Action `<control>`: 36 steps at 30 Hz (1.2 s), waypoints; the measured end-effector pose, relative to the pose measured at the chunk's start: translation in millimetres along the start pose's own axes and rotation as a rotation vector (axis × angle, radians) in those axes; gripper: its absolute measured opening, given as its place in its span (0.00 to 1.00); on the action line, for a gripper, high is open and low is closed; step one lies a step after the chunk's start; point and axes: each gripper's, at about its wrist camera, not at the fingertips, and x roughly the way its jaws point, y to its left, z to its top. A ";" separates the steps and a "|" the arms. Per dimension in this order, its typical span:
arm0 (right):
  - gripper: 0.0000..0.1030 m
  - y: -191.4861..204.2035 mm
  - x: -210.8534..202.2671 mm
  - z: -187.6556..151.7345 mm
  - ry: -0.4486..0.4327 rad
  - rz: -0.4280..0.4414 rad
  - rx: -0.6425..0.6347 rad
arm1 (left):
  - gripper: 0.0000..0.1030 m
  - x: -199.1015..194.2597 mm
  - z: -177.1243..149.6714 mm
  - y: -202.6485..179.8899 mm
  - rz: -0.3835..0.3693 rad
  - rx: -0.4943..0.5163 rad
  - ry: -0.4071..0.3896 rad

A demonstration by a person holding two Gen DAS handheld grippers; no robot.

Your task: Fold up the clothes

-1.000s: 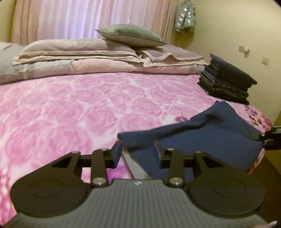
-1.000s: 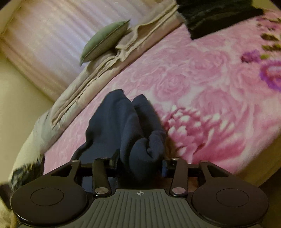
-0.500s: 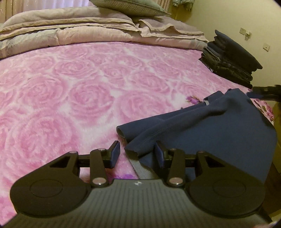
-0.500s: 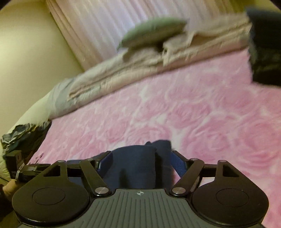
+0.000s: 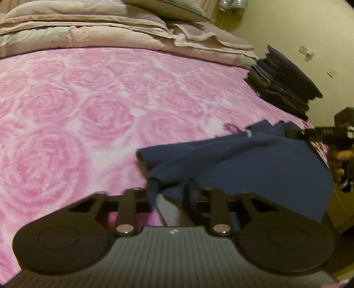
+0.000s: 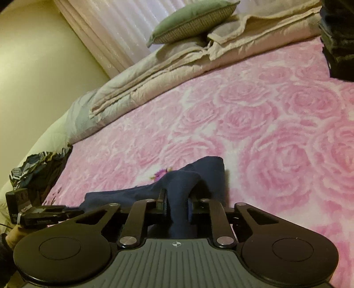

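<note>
A navy blue garment (image 5: 254,161) lies spread at the near right of the pink rose bedspread (image 5: 88,106). My left gripper (image 5: 171,188) is shut on its near left corner, with cloth bunched between the jaws. My right gripper (image 6: 176,203) is shut on a fold of the same garment (image 6: 188,179). It also shows at the right of the left wrist view (image 5: 318,133), over the garment's far right edge. The left gripper shows at the lower left of the right wrist view (image 6: 44,216).
A stack of folded dark clothes (image 5: 285,84) sits at the bed's far right. Folded beige quilts (image 5: 124,31) and a green pillow (image 6: 190,20) lie along the head of the bed. A patterned dark garment (image 6: 37,168) lies at the bed's left edge.
Both grippers have lowered the garment from hanging to lying on the bed. The right gripper's jaws have closed tighter on the fold. The left wrist view has shifted slightly.
</note>
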 end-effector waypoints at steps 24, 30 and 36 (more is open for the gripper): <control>0.53 -24.4 36.3 35.6 -0.006 -0.081 -0.014 | 0.06 27.1 29.5 17.4 0.139 0.022 -0.014; 0.55 2.7 5.6 39.7 -0.053 -0.116 -0.111 | 0.07 -21.9 36.4 8.4 0.194 0.036 -0.067; 0.55 52.5 17.2 30.5 0.056 -0.053 -0.307 | 0.07 -18.8 42.3 -37.4 0.042 0.116 -0.030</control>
